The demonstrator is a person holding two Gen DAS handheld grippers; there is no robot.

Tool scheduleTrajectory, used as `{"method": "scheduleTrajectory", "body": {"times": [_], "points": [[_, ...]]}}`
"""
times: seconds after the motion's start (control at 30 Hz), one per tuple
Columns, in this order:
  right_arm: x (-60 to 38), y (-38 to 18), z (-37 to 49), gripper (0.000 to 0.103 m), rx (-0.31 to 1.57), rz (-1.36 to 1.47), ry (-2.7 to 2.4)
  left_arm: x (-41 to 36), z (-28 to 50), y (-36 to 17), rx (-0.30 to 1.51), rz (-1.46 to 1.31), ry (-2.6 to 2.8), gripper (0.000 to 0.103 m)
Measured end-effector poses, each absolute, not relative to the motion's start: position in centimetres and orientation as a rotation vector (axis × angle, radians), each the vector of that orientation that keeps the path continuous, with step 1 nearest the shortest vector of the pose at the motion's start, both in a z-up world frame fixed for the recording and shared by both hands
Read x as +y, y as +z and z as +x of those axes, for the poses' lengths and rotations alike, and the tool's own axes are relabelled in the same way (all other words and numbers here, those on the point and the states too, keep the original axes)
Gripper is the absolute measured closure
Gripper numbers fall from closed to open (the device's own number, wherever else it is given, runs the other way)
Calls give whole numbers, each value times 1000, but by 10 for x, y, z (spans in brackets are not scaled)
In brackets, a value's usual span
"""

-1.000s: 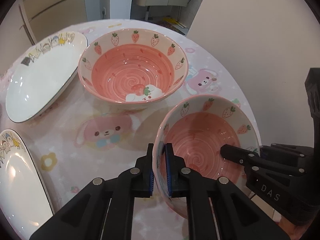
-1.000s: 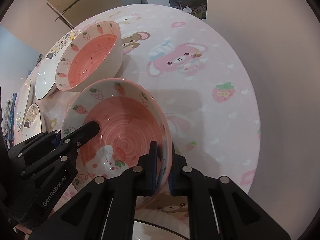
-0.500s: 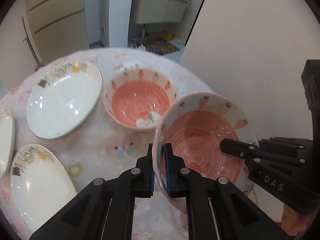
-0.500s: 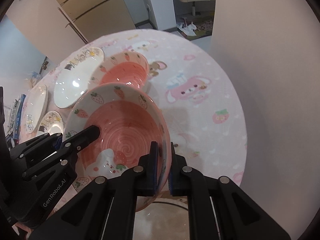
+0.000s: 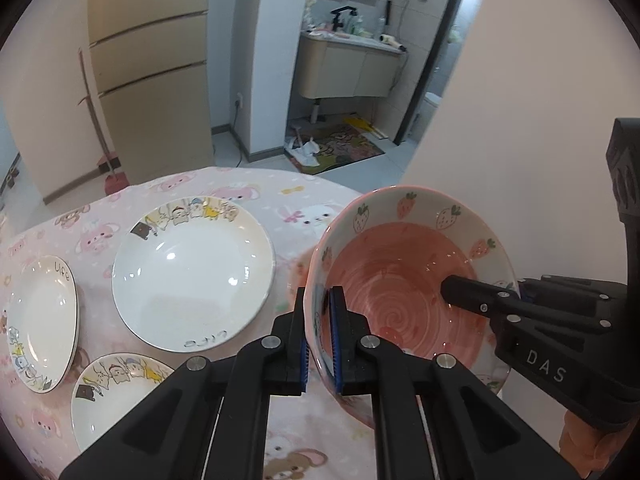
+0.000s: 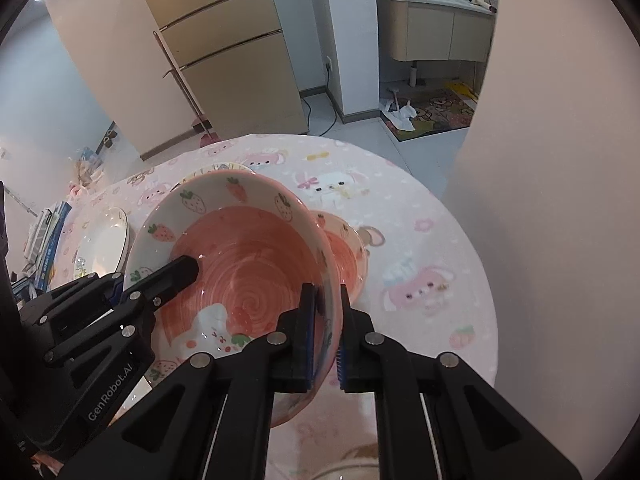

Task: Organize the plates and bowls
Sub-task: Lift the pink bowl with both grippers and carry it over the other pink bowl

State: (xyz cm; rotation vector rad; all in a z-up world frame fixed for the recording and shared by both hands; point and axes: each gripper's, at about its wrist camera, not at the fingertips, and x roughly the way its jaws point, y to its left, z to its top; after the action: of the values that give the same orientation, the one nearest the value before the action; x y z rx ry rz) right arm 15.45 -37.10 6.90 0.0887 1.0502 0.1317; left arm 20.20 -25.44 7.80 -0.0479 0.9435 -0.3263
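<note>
Both grippers hold one pink strawberry bowl [image 5: 404,284] in the air above the table. My left gripper [image 5: 319,338] is shut on its left rim. My right gripper [image 6: 325,330] is shut on its right rim; the same bowl shows in the right wrist view [image 6: 248,264]. A second pink strawberry bowl [image 6: 346,254] rests on the table just beyond and under the held one, mostly hidden behind it. Three white cartoon plates lie on the table: a large one [image 5: 192,276], one at far left [image 5: 40,320], one near the bottom [image 5: 116,392].
The round table has a pink cartoon cloth [image 6: 420,248]. A wall corner [image 5: 520,120] stands close on the right. A fridge [image 6: 228,52] and a bathroom doorway are beyond the table. Books lie at the table's left edge [image 6: 48,240].
Both grippers have lifted the bowl well up from the table and carried it over the second bowl, which is now mostly hidden behind it. Both views tilted up to show the room.
</note>
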Motion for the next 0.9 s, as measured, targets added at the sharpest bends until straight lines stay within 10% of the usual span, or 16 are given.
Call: {"method": "scheduleTrajectory", "body": {"times": [0.9], "points": [[-377,9,203,91,1133,6,52,-274,252,2,1036,-11,-321,92]]}}
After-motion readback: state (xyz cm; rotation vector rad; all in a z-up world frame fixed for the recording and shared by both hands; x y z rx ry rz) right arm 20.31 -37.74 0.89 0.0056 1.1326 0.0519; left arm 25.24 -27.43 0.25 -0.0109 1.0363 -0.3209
